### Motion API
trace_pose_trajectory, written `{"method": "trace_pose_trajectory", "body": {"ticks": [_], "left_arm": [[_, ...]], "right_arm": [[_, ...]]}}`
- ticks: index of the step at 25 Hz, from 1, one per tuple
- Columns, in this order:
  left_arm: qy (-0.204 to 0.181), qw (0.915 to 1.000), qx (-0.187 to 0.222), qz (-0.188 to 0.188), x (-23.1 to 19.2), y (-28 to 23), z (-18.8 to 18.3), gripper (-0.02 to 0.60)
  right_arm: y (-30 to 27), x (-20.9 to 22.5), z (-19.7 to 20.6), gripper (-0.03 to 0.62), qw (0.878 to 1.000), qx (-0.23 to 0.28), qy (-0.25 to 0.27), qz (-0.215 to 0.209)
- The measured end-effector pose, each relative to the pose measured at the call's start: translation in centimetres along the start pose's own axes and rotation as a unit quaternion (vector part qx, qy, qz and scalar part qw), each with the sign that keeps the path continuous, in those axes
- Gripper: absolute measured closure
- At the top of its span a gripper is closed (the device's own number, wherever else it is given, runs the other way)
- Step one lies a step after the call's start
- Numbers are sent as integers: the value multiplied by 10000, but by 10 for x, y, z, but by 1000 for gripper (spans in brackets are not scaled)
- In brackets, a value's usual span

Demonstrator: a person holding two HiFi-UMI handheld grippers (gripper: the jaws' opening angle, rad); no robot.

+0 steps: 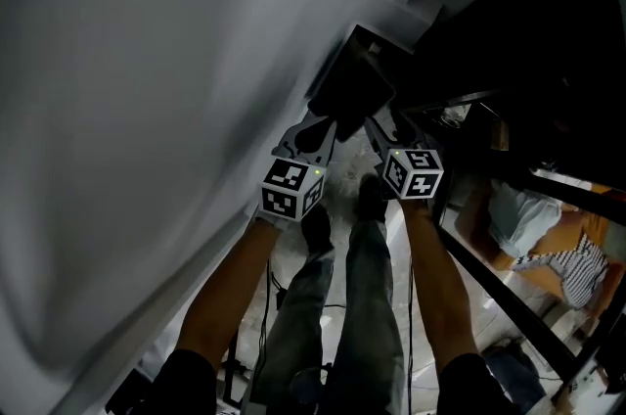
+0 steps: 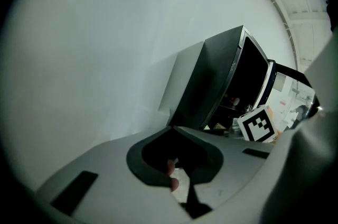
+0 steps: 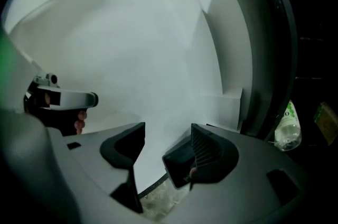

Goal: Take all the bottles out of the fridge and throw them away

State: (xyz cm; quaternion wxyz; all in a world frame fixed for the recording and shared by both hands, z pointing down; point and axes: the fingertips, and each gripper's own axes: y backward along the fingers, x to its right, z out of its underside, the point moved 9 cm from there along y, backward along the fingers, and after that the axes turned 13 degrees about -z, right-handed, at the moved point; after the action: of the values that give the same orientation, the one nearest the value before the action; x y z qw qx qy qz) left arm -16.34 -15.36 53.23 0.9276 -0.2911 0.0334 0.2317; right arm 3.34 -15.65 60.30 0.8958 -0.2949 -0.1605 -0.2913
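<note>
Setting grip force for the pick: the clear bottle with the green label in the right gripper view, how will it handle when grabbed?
The bottle looks like thin clear plastic, so it is probably light and apt to dent under a firm squeeze. Its rounded body could slip or roll if nudged. How full it is I cannot tell.

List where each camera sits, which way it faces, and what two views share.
Head view: on the person's head, facing steeply down at forearms, legs, left gripper, right gripper.
Left gripper view: on that gripper, along its closed jaws toward the dark fridge.
Right gripper view: along its open jaws toward the white wall; a bottle at right.
Shared: each gripper view catches the other gripper.
</note>
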Motion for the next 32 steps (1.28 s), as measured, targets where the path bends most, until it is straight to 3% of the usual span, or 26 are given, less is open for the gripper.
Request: {"method": "trace_pose_trajectory", "body": {"ticks": [3, 8, 10, 17, 23, 32], "left_arm": [[-25, 10000, 21, 76, 14, 20, -12, 581], [-124, 9993, 184, 308, 40, 62, -50, 581], [-176, 9988, 222, 394, 53, 84, -66, 581], [-448, 9952, 407, 763, 96, 145, -135, 581], [-810, 9881, 508, 1206, 147, 183, -183, 581], [-632, 9863, 387, 1473, 215, 198, -234, 581]], "right_arm": [[33, -27, -13, 379, 9999, 80, 94, 94], [89, -76, -57, 561, 9971, 180, 432, 607], [113, -97, -78, 585, 9956, 203, 576, 709], [200, -160, -158, 586, 9921, 611, 646, 886], [276, -188, -185, 586, 9888, 818, 441, 1170], [367, -197, -212, 586, 9776, 1254, 37, 1687]]}}
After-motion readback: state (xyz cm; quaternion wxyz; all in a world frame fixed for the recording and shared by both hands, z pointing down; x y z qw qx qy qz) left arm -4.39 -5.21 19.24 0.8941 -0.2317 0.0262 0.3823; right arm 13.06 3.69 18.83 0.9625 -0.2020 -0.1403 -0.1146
